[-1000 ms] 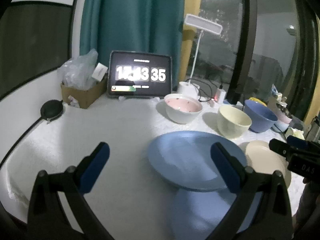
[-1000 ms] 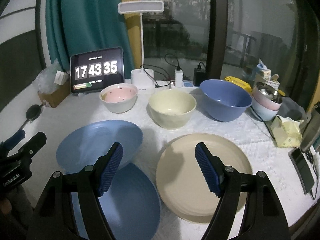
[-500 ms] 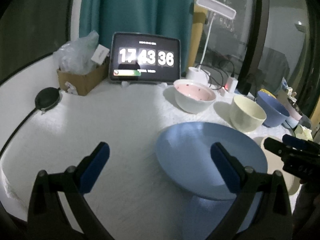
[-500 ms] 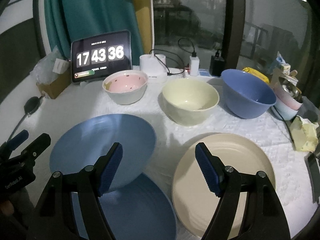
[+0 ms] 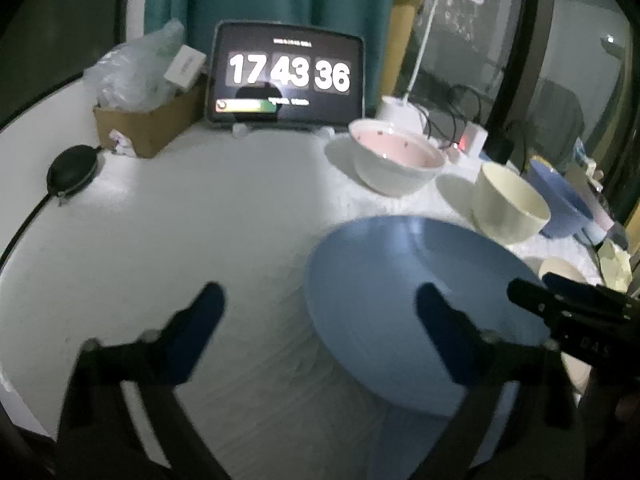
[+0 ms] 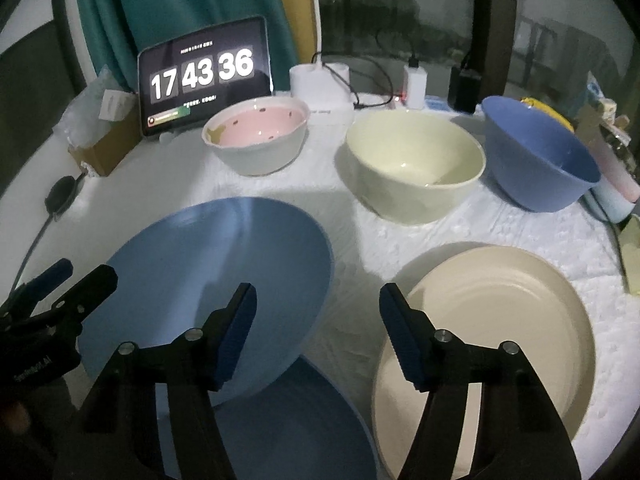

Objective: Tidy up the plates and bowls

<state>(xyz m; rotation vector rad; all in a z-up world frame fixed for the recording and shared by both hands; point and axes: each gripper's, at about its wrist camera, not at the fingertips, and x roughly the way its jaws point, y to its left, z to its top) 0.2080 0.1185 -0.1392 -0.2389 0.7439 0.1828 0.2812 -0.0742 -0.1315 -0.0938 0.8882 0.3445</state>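
Observation:
A light blue plate (image 6: 224, 280) lies tilted with its near edge resting on a darker blue plate (image 6: 288, 428); the light plate also shows in the left wrist view (image 5: 400, 292). A cream plate (image 6: 492, 332) lies to the right. Behind stand a pink bowl (image 6: 260, 136), a cream bowl (image 6: 416, 164) and a blue bowl (image 6: 536, 156). My right gripper (image 6: 318, 332) is open and empty, above the gap between the blue and cream plates. My left gripper (image 5: 320, 328) is open and empty, over the light blue plate's left edge.
A tablet clock (image 6: 204, 76), a lamp base (image 6: 320, 84) with cables and chargers stand at the back. A cardboard box with plastic bags (image 5: 148, 120) and a black round object (image 5: 72, 168) sit at the left. Cups and clutter (image 6: 612, 168) crowd the right edge.
Both grippers have moved forward and lower toward the plates, so the plates and bowls look larger. The plates and bowls themselves have not moved.

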